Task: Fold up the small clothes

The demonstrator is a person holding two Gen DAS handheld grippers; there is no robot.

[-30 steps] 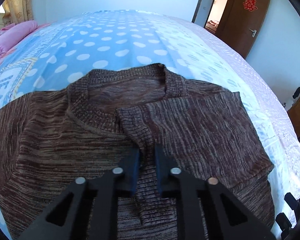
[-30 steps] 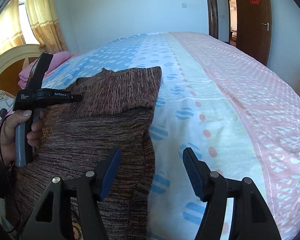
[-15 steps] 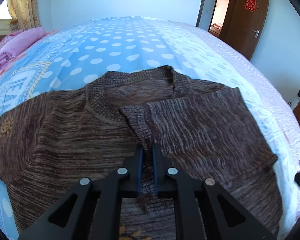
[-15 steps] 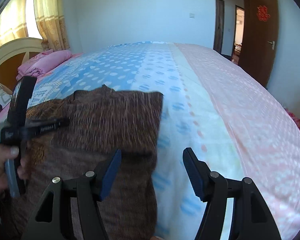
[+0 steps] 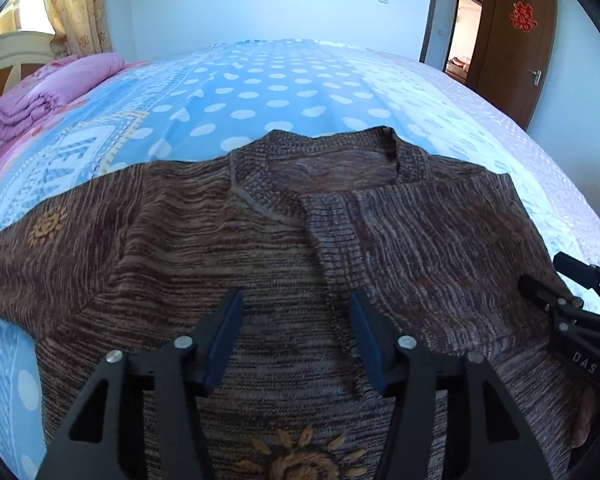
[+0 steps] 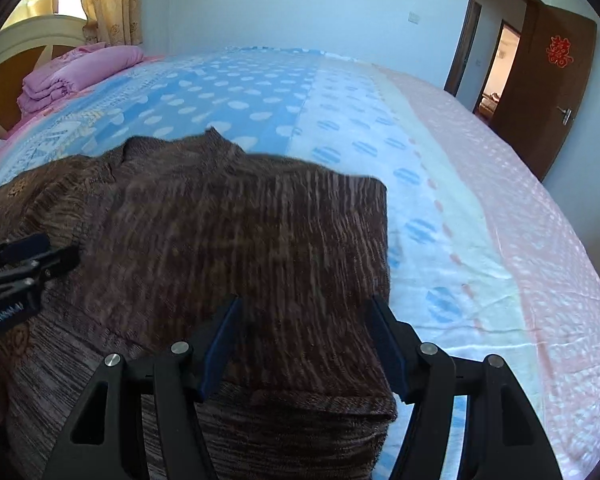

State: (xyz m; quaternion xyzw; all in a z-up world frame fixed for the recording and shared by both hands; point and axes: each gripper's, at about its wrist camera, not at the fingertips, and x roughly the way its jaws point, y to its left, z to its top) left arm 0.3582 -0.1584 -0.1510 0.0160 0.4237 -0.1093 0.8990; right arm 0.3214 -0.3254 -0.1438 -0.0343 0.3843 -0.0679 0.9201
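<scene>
A brown knitted sweater [image 5: 220, 248] lies flat on the bed, neck away from me. Its right sleeve [image 5: 420, 248] is folded across the chest. The sleeve's ribbed cuff lies under my left gripper [image 5: 296, 298], whose jaws are opening; the blue pads stand clear of the cloth. In the right wrist view the sweater [image 6: 240, 232] fills the near left, blurred by motion. My right gripper [image 6: 305, 303] hovers open over its folded right side, pads not touching. The right gripper [image 5: 556, 280] also shows at the left view's right edge, and the left gripper [image 6: 32, 256] at the right view's left edge.
The bed sheet [image 5: 280, 92] is blue with white dots, turning pink [image 6: 520, 200] toward the right. A folded pink blanket [image 5: 56, 92] sits by the headboard at the far left. A brown door [image 5: 516, 40] stands open at the far right.
My left gripper's jaws have parted and let go of the sleeve cuff, which now lies on the sweater. The right gripper has swung left, from the bare sheet to over the sweater.
</scene>
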